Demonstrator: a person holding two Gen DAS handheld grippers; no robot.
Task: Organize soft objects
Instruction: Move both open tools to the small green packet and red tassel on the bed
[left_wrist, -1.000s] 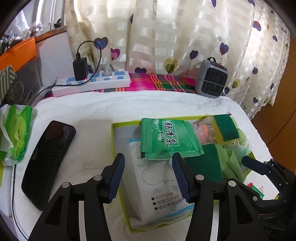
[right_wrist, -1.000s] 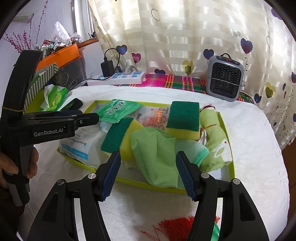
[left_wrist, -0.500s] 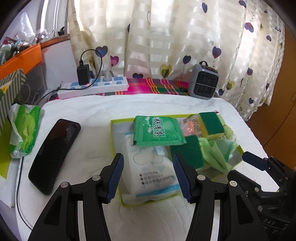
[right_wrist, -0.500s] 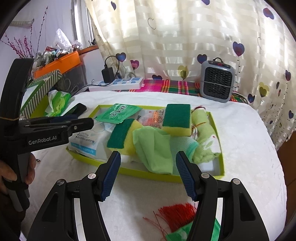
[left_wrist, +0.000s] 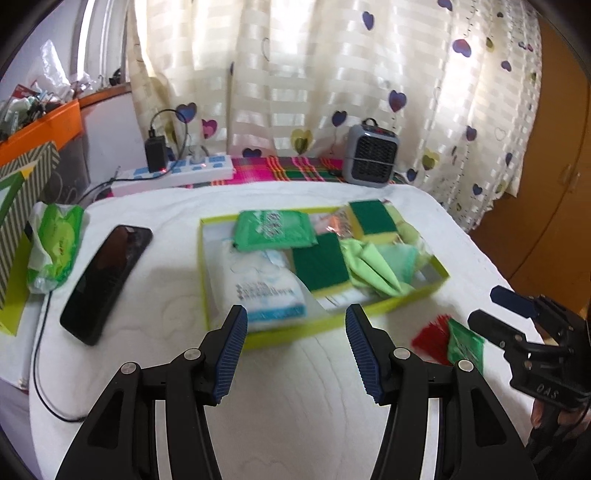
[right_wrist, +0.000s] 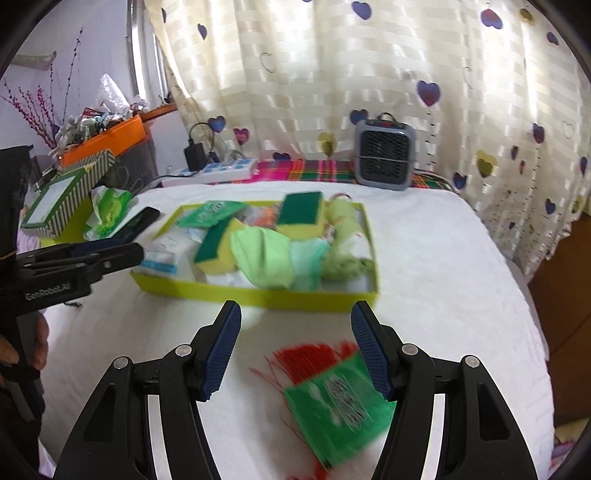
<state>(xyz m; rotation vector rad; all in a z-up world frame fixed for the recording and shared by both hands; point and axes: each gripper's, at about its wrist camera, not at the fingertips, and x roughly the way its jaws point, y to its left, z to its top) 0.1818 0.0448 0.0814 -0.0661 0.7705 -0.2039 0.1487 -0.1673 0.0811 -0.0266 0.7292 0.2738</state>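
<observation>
Left tool (left_wrist: 293, 350): fingers spread wide, nothing between them; hovers over bare white cover, short of the tray's near wall.
Right tool (right_wrist: 295, 349): fingers spread wide, empty; green packet lies just beneath and ahead, toward the right finger.
Tray (right_wrist: 258, 293): yellow-green, straight ahead of both tools on the white-covered tabletop (right_wrist: 443, 277); picture slightly blurred.
In tray, seen from left tool: white pack (left_wrist: 258, 280) nearest, green sachet (left_wrist: 275, 230) behind it, two green-and-yellow sponges (left_wrist: 321, 264), green cloth (left_wrist: 373, 264) to the right.
In tray, seen from right tool: rolled pale-green cloth (right_wrist: 341, 240) at far right end.
Left outside: green packet (right_wrist: 338, 410) with red tassel (right_wrist: 314, 356), just under right tool, near side of tray.
Also outside: crumpled green wrapper (left_wrist: 55, 243) and phone (left_wrist: 105, 282), well left of left tool; whether the wrapper belongs to the task, cannot tell.
Progress, judged: most soft things already sit in tray; packet with tassel appears to be the main item left.
Tray order: contents overlap loosely, may want tidying.
</observation>
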